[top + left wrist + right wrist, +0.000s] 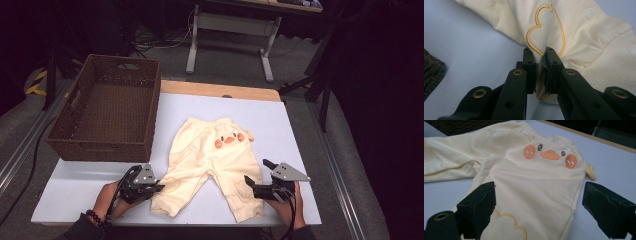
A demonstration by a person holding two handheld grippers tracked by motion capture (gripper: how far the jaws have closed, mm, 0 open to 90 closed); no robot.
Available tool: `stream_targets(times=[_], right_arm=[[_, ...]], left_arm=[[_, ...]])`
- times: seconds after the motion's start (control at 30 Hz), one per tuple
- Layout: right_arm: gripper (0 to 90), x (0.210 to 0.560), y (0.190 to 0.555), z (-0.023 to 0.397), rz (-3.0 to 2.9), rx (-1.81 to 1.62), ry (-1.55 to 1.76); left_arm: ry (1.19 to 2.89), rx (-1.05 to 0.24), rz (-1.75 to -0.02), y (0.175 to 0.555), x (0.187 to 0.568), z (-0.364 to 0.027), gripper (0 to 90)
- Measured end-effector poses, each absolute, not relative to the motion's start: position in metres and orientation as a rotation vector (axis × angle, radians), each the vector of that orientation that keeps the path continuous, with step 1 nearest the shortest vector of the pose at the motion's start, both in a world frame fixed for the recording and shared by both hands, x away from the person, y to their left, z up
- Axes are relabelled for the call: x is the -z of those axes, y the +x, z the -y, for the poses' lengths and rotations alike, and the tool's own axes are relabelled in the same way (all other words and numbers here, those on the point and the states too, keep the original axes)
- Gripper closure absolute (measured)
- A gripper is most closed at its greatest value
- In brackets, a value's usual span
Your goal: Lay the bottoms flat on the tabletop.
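1. Cream baby trousers (212, 162) with a duck face lie flat on the white table (75, 187), beside an empty wicker basket (107, 107).
2. The left gripper (150, 187) has pinched one leg's edge; the right gripper (255, 185) gapes wide over the other leg, holding nothing.
3. Folding and basketing apparently remain undone.

Brown wicker basket (107, 112) on white table (75, 190), left rear corner.

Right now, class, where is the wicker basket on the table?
In the high view, the wicker basket sits at the table's far left corner, just left of the cream baby trousers.
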State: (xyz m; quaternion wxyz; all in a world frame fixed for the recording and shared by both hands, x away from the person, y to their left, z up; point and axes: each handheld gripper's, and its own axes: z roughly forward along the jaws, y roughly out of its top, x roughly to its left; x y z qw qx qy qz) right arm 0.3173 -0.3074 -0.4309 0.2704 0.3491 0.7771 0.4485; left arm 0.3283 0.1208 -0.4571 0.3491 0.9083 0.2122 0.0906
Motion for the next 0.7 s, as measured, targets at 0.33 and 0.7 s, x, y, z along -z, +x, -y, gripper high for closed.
stream_targets(times=[0.33, 0.7], right_arm=[[10.4, 0.430, 0.318, 0.305, -2.102, -1.216, 0.952], [11.6, 0.422, 0.322, 0.295, -2.110, -1.255, 0.931]], left_arm=[[2.337, -0.243, -0.558, 0.327, 0.459, -0.128, 81.3], [2.345, -0.235, -0.543, 0.328, 0.459, -0.136, 80.9]])
